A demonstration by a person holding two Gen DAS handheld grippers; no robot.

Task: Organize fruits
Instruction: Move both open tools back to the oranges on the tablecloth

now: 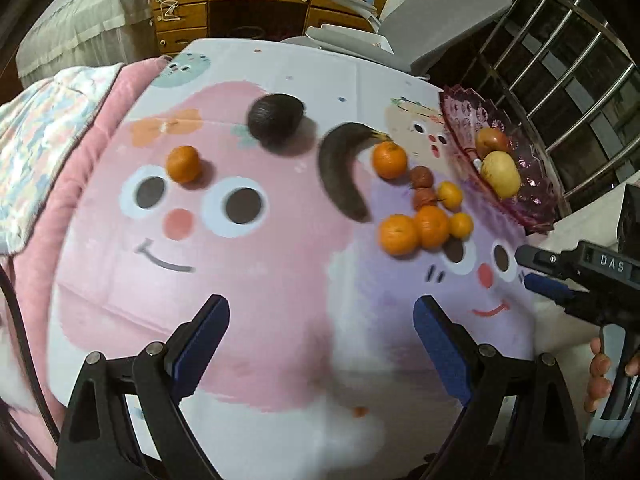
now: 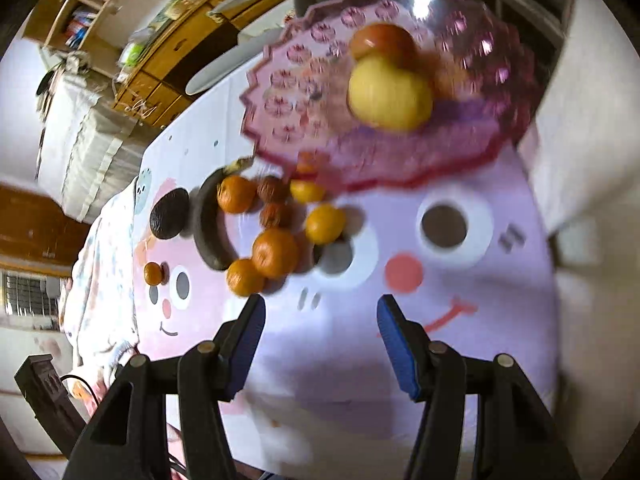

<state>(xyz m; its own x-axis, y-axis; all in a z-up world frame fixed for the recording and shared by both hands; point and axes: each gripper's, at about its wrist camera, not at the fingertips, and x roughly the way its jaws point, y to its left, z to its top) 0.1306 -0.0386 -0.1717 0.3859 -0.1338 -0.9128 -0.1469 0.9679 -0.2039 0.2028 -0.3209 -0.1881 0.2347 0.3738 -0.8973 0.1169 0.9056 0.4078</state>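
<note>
A pink glass bowl [image 1: 464,110] [image 2: 280,92] at the table's right holds a yellow fruit [image 1: 500,173] [image 2: 388,96] and a reddish apple [image 1: 492,139] [image 2: 386,40]. Beside it lie several oranges [image 1: 430,226] [image 2: 275,252], two small brown fruits [image 1: 422,177] [image 2: 272,189], a blackened banana [image 1: 340,168] [image 2: 208,224], a dark avocado [image 1: 274,118] [image 2: 169,213] and a lone orange [image 1: 183,163] [image 2: 153,273]. My left gripper [image 1: 320,320] is open and empty over the cloth. My right gripper [image 2: 320,322] is open and empty, short of the orange cluster; it shows in the left wrist view [image 1: 536,272].
The table wears a cartoon-face cloth [image 1: 240,280]. A pink blanket [image 1: 100,120] lies along its left edge. A grey chair [image 1: 440,20] and a wooden desk [image 1: 240,0] stand behind. A metal railing [image 1: 560,80] runs at the right.
</note>
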